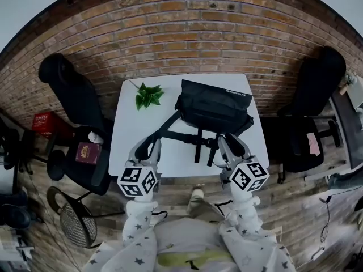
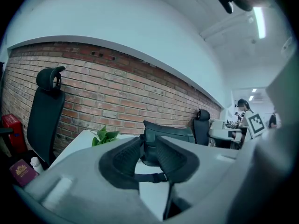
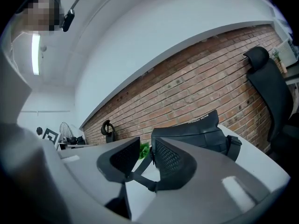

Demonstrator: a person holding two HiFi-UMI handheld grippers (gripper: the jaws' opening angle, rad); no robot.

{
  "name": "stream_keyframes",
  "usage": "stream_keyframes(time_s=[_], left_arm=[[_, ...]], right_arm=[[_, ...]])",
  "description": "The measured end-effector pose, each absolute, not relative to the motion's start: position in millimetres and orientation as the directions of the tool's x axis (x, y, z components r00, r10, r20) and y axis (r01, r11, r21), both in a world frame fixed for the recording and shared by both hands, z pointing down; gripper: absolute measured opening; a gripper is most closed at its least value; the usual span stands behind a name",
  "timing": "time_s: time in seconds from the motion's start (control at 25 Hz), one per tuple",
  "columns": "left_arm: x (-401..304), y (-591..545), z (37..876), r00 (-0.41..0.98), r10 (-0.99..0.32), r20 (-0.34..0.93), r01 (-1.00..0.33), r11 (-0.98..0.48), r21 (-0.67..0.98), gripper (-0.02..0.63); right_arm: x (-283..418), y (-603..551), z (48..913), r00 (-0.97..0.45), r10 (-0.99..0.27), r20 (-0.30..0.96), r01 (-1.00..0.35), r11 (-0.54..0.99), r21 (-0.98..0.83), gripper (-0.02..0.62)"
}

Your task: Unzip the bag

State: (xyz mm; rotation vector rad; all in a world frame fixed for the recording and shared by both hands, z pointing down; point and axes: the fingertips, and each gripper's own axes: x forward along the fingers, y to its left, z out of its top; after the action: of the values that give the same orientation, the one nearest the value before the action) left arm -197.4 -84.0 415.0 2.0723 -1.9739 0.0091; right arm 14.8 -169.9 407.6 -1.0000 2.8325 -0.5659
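Note:
A black bag lies on the far half of the white table, and its straps trail toward the near edge. My left gripper hovers over the table's near left part, short of the bag, jaws open with nothing between them. My right gripper sits over the near right part, close to the straps, also open and empty. In the left gripper view the left gripper frames the bag through the gap. In the right gripper view the right gripper has the bag and a strap ahead of it.
A small green plant lies on the table left of the bag. Black office chairs stand at the left and right; the left one has a red booklet on its seat. A brick wall is behind the table.

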Motion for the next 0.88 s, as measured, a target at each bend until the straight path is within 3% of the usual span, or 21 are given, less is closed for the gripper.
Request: stream_keyframes(time_s=[0.88], left_arm=[[-235.2,-184.6,433.6,0.142,-0.959,0.243,-0.971,-0.087,0.224,0.154]], right_arm=[[-69.1,-226.9,464.7,-0.848,-0.508,0.151,-0.515,0.726,-0.455,0.146]])
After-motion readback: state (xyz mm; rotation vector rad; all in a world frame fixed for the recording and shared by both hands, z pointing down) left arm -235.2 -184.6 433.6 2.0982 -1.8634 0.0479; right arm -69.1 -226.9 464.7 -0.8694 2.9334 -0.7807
